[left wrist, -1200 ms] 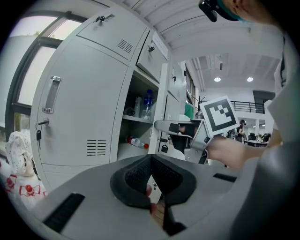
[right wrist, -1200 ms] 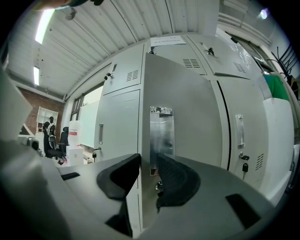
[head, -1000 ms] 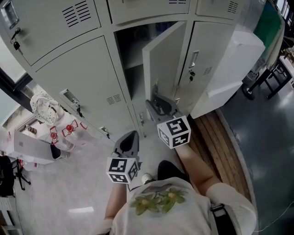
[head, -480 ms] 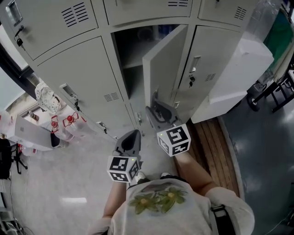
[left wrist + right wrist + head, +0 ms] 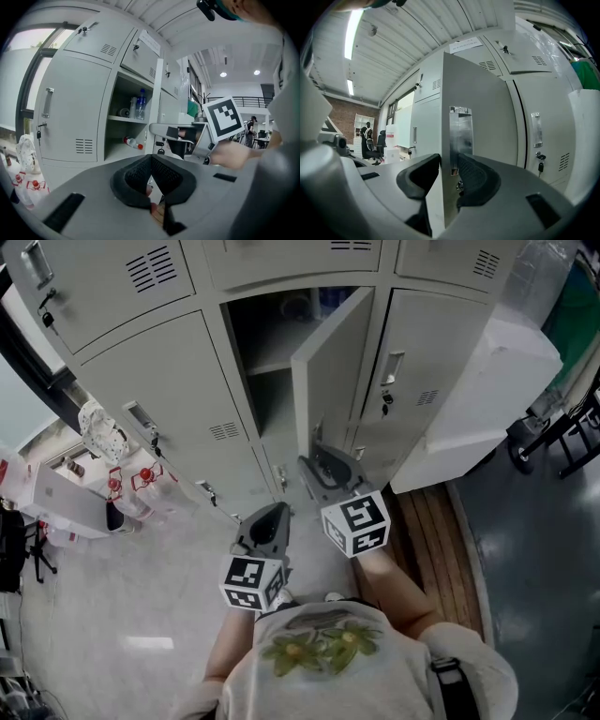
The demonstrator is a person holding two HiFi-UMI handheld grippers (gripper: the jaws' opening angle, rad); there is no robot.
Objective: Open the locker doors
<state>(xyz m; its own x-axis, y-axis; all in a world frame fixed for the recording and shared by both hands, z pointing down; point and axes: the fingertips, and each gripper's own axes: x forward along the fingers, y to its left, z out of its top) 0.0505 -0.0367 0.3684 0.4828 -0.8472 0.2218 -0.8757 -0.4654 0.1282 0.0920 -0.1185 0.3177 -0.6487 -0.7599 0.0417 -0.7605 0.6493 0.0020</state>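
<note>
Clamping the free edge of the open locker door [image 5: 330,371] is the right gripper [image 5: 323,460], low on the panel. In the right gripper view the door edge runs up btwn the jaws [image 5: 449,159], one pad on each face, the outer pad by the clear handle [image 5: 459,133]. The pads look to touch both sides, tho the wide-angle lens leaves that a bit unsure. The door belongs to the mid column. It is hinged on the side that is right in the head view and stands swung out approx. halfway, free edge toward the person.

Compartment behind it is open to view: a shelf [image 5: 126,120] w/ a water bottle [image 5: 140,103] upright on it, and a red-capped bottle [image 5: 132,142] lying on the level below.

The left gripper [image 5: 272,515] hangs lower and to the left of the right one, close to the person's shirt [image 5: 328,643] and apart from the lockers. Its jaws are together w/ nothing btwn them [image 5: 151,157], nose toward the open compartment.

Neighbouring doors are shut. The one right of the open door has a key [image 5: 385,399] hanging in its lock, also seen past the door in the right gripper view [image 5: 540,165]. A white dotted bag [image 5: 101,432] sits low at far left beside the lockers. A wooden floor strip [image 5: 441,521] runs along the right-hand lockers' base.
</note>
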